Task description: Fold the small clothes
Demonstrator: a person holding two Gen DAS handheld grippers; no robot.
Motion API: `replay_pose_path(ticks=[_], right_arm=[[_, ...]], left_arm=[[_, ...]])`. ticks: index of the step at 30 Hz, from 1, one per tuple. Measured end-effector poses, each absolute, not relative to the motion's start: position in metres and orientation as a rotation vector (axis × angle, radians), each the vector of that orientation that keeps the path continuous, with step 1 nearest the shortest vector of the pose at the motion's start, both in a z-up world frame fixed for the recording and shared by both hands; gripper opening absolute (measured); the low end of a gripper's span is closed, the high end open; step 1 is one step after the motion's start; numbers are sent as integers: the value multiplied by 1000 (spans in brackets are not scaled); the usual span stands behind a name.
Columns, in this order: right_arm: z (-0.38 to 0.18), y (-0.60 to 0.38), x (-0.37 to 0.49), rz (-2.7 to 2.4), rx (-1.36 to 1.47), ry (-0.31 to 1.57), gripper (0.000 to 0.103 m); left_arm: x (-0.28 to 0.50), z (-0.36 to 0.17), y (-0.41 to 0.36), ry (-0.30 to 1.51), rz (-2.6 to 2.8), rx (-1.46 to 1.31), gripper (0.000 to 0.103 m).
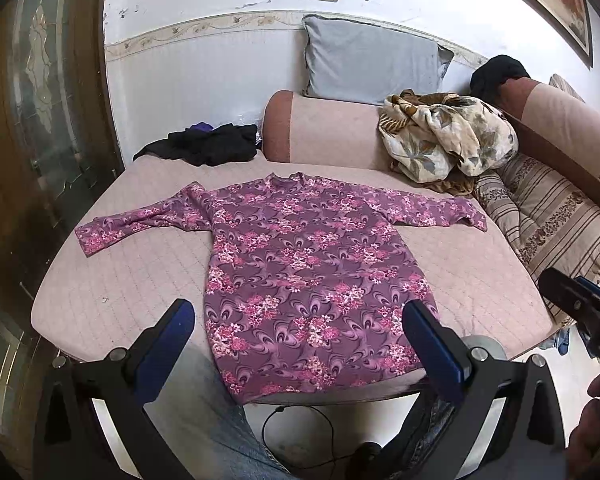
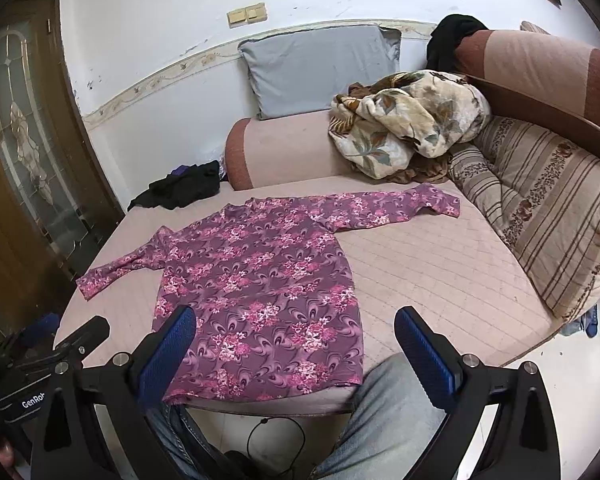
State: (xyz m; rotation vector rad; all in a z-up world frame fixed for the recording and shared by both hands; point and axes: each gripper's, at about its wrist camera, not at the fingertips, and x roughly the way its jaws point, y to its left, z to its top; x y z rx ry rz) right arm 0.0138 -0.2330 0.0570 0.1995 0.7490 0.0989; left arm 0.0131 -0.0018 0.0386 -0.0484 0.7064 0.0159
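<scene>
You have the purple flowered top (image 1: 300, 264) laid flat on the pink mattress (image 1: 132, 280), neck toward the wall and both sleeves spread out to the sides, so every fold line is within reach. Its hem hangs just over the near edge, close to your knees. Your left gripper (image 1: 300, 336) hovers above the hem with its jaws wide apart and nothing in them. Your right gripper (image 2: 296, 344) does the same, wide open and empty. No fold is made yet.

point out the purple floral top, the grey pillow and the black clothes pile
purple floral top (image 1: 300, 264), left wrist view, mid-chest
grey pillow (image 1: 370, 60), left wrist view, centre of its face
black clothes pile (image 2: 184, 186), right wrist view, middle of the heap
</scene>
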Motion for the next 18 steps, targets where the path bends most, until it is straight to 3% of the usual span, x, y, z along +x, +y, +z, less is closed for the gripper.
replay_pose_path(ticks=[18], right_arm=[[36, -261, 25, 30, 241, 806, 101]], left_arm=[[34, 15, -13, 792, 1, -55, 103]])
